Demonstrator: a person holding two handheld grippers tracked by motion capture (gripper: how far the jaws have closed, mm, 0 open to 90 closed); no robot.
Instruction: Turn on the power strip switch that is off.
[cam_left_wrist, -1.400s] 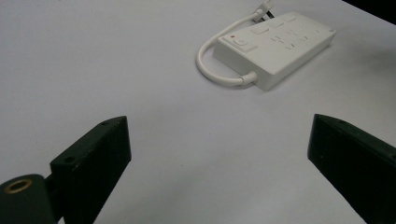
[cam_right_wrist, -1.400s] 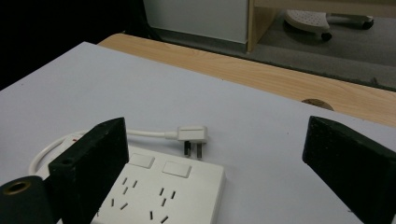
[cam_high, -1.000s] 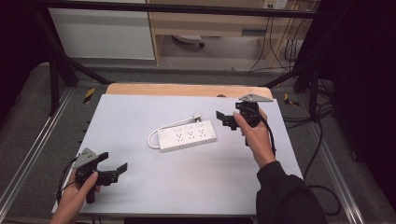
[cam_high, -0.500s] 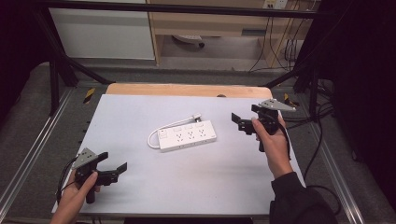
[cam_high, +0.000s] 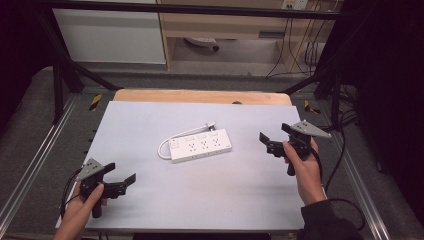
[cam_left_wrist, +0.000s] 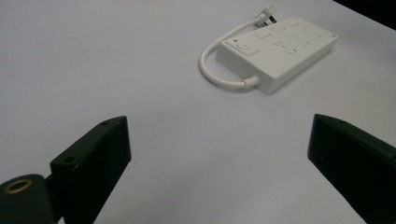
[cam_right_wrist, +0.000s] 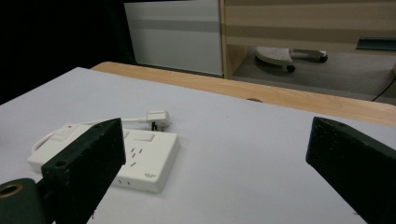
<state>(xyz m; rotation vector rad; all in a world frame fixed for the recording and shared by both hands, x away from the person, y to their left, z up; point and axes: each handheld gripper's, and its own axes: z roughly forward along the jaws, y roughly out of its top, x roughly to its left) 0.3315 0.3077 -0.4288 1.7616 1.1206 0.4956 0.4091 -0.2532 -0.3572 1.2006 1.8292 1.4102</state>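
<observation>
Currently the white plastic power strip lies flat near the middle of the pale grey table top, its short white cable looped round one end and its plug resting beside the far long edge. The left gripper sits near the front left corner, jaws spread wide and holding nothing. The right gripper hovers near the right edge, jaws equally wide and empty, pointed toward the strip.

Probable faults: a one-sided push on the light strip is likely to make it slide or spin on the smooth surface rather than seat between the jaws. A closing jaw may snag the cable loop and drag the whole unit.

Clearance: the table is bare all round the strip, giving open approach from either side. The right gripper works close to the right table edge, and the wooden strip marks the far limit.
</observation>
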